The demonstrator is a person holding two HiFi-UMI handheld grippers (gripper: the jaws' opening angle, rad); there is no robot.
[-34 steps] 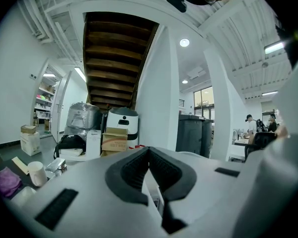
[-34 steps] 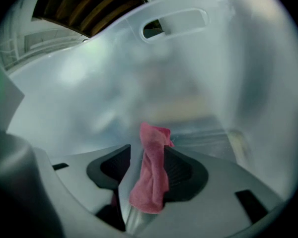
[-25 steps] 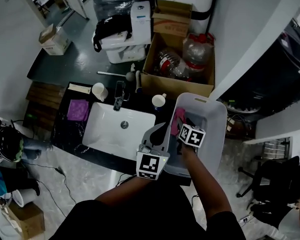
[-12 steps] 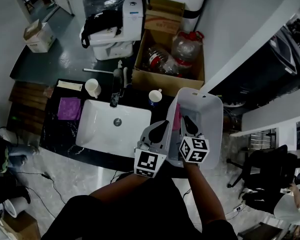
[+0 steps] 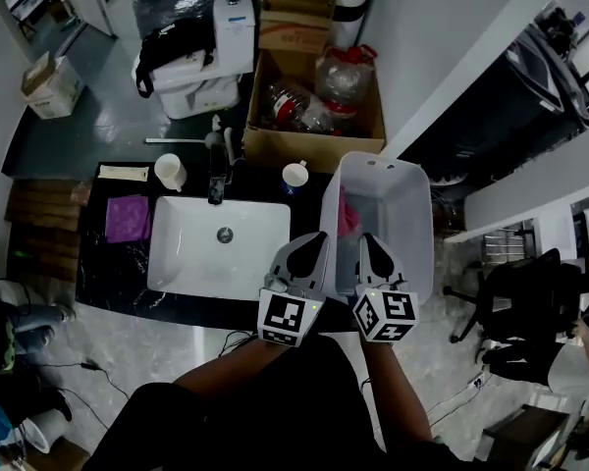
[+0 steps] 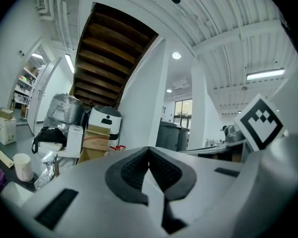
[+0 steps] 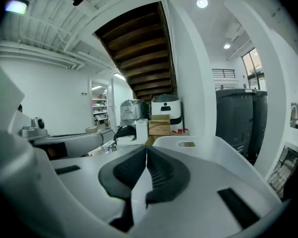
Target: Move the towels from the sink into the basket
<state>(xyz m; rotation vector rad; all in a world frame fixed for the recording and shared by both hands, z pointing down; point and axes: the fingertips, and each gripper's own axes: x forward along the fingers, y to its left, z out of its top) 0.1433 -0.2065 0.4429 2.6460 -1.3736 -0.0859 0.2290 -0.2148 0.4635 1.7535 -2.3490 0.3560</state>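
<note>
We look down on a white sink (image 5: 191, 253). Right of it, a pink towel (image 5: 348, 214) lies in the basket (image 5: 417, 214). The right gripper (image 5: 370, 251) reached inside a second ago. It has now drawn back to the near rim, jaws closing on nothing, pads meeting. The left gripper (image 5: 312, 248) hovers at the sink's right edge, pinched together and empty. A purple cloth (image 5: 128, 218) lies left of the sink.
</note>
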